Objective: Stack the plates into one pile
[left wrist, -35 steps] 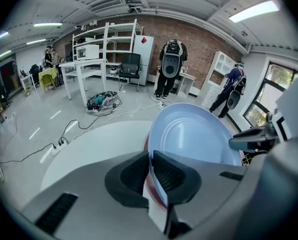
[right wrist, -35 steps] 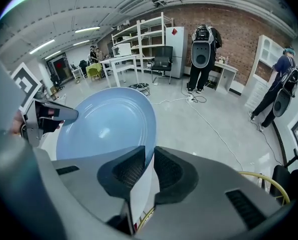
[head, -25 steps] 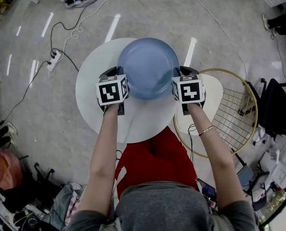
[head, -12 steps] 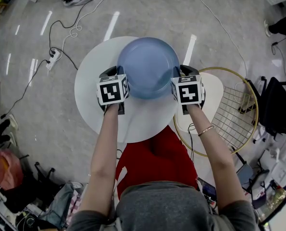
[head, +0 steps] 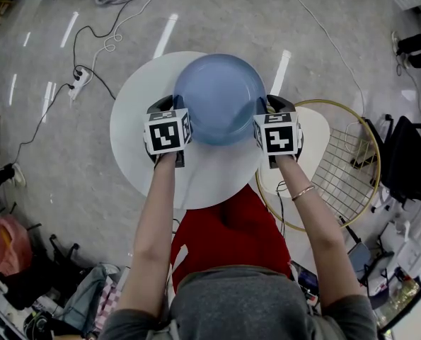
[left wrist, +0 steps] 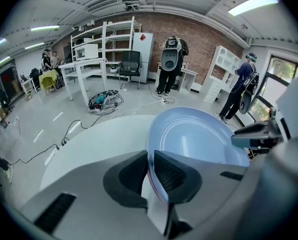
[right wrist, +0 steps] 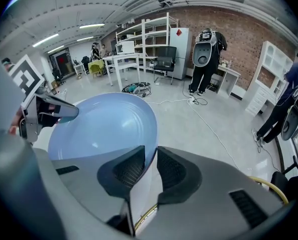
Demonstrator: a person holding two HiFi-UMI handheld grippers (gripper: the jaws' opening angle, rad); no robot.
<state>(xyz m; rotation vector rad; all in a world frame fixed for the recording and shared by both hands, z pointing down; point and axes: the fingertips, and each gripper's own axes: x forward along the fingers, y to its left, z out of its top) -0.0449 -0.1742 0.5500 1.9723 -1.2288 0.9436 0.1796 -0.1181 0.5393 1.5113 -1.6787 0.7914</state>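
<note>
A round pale-blue plate (head: 218, 98) is over the white round table (head: 136, 140), with a gripper at each side. My left gripper (head: 176, 112) has the plate's left rim between its pads, which still touch it; its jaws are opening. In the left gripper view the plate (left wrist: 199, 136) runs away from the left gripper (left wrist: 151, 166), and a thin reddish edge shows under the rim. My right gripper (head: 264, 113) is shut on the right rim. In the right gripper view the plate (right wrist: 103, 126) passes between the pads of the right gripper (right wrist: 150, 166).
A gold-rimmed wire rack (head: 352, 161) stands right of the table, over a smaller white surface (head: 316, 129). A power strip (head: 79, 87) and cables lie on the floor to the left. Something red (head: 224, 232) sits below the table's near edge. People stand by the far shelves.
</note>
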